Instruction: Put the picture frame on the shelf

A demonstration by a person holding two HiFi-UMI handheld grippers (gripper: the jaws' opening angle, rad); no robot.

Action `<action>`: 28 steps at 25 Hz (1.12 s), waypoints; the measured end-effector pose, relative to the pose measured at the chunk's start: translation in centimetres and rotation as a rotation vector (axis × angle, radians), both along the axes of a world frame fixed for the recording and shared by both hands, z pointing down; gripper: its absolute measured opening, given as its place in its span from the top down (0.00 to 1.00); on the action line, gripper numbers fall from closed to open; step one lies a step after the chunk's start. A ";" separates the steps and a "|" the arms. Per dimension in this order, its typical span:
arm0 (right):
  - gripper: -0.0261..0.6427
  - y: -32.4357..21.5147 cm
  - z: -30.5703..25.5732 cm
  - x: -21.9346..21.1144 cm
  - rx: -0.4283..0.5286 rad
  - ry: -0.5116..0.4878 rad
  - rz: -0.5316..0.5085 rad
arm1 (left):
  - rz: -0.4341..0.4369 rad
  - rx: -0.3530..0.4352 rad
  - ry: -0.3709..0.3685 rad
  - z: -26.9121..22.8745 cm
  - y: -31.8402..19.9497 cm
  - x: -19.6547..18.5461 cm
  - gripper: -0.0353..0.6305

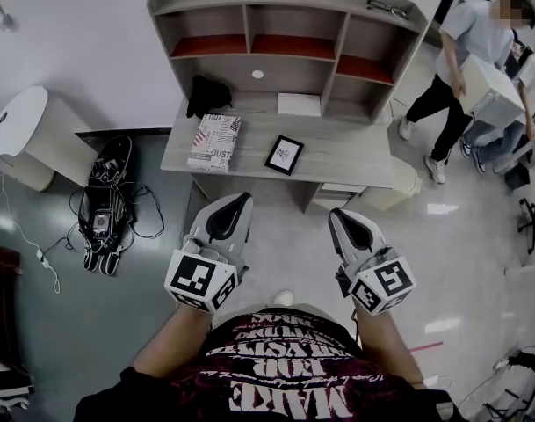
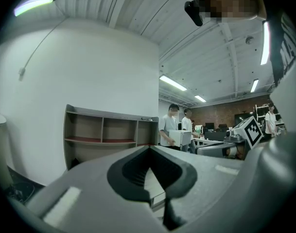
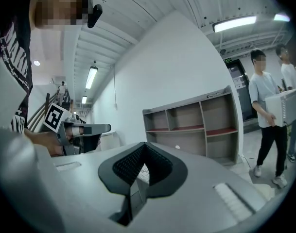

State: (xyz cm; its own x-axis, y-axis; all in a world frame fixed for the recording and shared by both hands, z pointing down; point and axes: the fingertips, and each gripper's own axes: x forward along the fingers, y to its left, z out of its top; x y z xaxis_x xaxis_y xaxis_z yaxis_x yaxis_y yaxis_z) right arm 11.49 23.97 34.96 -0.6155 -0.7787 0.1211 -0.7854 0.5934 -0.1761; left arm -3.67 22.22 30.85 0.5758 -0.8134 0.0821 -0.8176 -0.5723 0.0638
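Observation:
A small black picture frame (image 1: 285,155) lies flat on the grey desk (image 1: 359,161), below the shelf unit (image 1: 289,25) with its open compartments. My left gripper (image 1: 233,213) and right gripper (image 1: 346,225) hang side by side in front of my body, well short of the desk. Both have their jaws together with nothing between them. The shelf unit (image 2: 106,132) stands far off in the left gripper view, beyond the shut left gripper (image 2: 150,149). The right gripper view also has the shelf unit (image 3: 191,125) past the shut right gripper (image 3: 145,145). The frame is hidden in both gripper views.
A patterned box (image 1: 214,142), a black object (image 1: 208,95) and a white sheet (image 1: 299,104) share the desk. Glasses (image 1: 386,9) lie on top of the shelf. Shoes and cables (image 1: 104,207) lie on the floor at left. A person carrying a white box (image 1: 491,90) stands at right.

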 end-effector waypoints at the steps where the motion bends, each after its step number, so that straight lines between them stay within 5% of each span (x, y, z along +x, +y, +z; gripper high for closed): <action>1: 0.92 -0.4 -0.1 0.4 0.000 -0.001 -0.002 | -0.003 0.001 -0.001 -0.1 -0.3 0.3 0.95; 17: 0.92 -2.9 0.8 0.6 -0.040 -0.003 -0.047 | -0.072 -0.053 0.001 1.5 -1.6 -1.1 0.95; 28: 0.92 -5.9 1.0 0.2 -0.014 -0.016 0.002 | 0.003 -0.006 -0.009 0.7 -5.8 -0.5 0.95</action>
